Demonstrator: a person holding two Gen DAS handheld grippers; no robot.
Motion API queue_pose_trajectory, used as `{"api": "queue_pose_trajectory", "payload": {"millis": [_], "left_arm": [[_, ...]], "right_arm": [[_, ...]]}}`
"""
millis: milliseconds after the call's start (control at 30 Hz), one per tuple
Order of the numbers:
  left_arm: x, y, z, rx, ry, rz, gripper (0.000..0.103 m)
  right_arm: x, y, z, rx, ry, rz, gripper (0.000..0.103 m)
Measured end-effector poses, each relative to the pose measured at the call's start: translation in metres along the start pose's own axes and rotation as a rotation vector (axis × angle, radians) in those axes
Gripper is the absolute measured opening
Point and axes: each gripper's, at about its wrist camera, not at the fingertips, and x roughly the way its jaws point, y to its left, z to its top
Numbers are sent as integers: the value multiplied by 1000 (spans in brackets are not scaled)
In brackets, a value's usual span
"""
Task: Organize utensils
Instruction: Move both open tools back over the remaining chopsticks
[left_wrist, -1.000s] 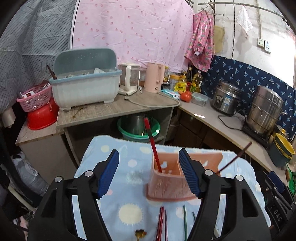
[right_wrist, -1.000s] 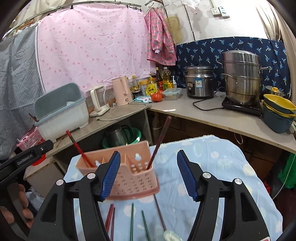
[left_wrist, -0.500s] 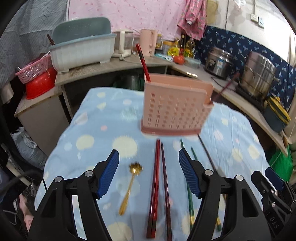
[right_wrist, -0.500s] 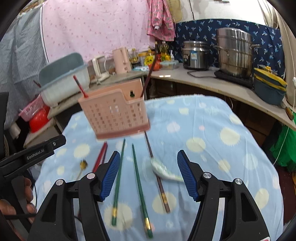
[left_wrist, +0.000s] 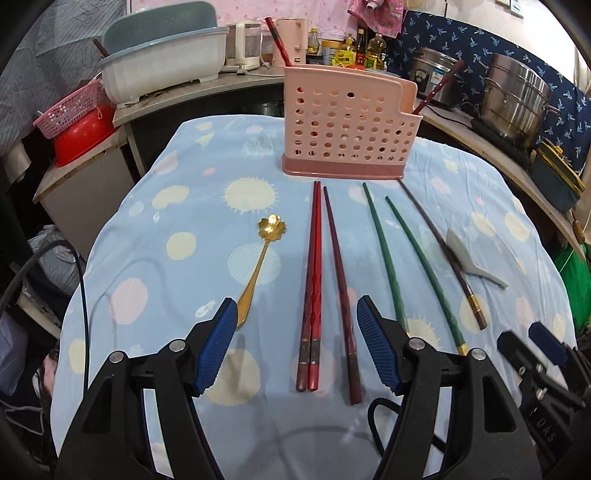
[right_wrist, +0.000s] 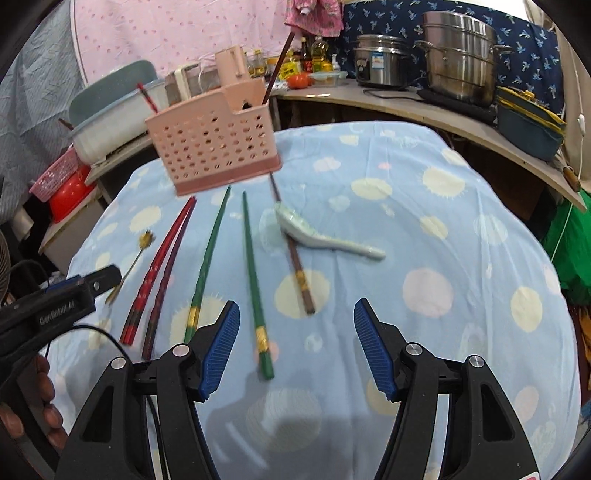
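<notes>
A pink perforated utensil holder (left_wrist: 351, 125) (right_wrist: 214, 142) stands at the far side of the blue spotted cloth, with a red chopstick (left_wrist: 276, 35) and a dark chopstick (left_wrist: 439, 86) standing in it. On the cloth lie a gold flower spoon (left_wrist: 258, 262), red chopsticks (left_wrist: 313, 280) (right_wrist: 159, 266), a maroon chopstick (left_wrist: 340, 284), two green chopsticks (left_wrist: 402, 266) (right_wrist: 253, 273), a dark brown chopstick (left_wrist: 443, 254) (right_wrist: 291, 243) and a pale ceramic spoon (left_wrist: 469, 262) (right_wrist: 325, 236). My left gripper (left_wrist: 297, 345) is open above the near ends of the red chopsticks. My right gripper (right_wrist: 295, 347) is open, empty, near the green chopsticks.
The table (left_wrist: 184, 221) is covered by the cloth. Behind it a counter holds a dish rack (left_wrist: 162, 70), kettles, bottles, a rice cooker (right_wrist: 380, 61) and steel pots (right_wrist: 461, 55). A pink basket and red basin (left_wrist: 77, 125) sit at the left.
Both grippers pulled back and tilted down from the holder toward the near side of the table; the laid-out utensils now fill the views. Both stayed open.
</notes>
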Motion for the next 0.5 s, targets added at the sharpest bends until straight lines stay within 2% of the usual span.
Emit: {"api": "queue_pose_trajectory", "payload": {"millis": [200,500], "left_arm": [[-3,12,-6,-19,-1,31,64],[-10,25,-13,-28,-1,60,64]], "right_arm": [[1,19,-14,-41,35,45,68],[1,38,-21,-70,62,69,73]]}}
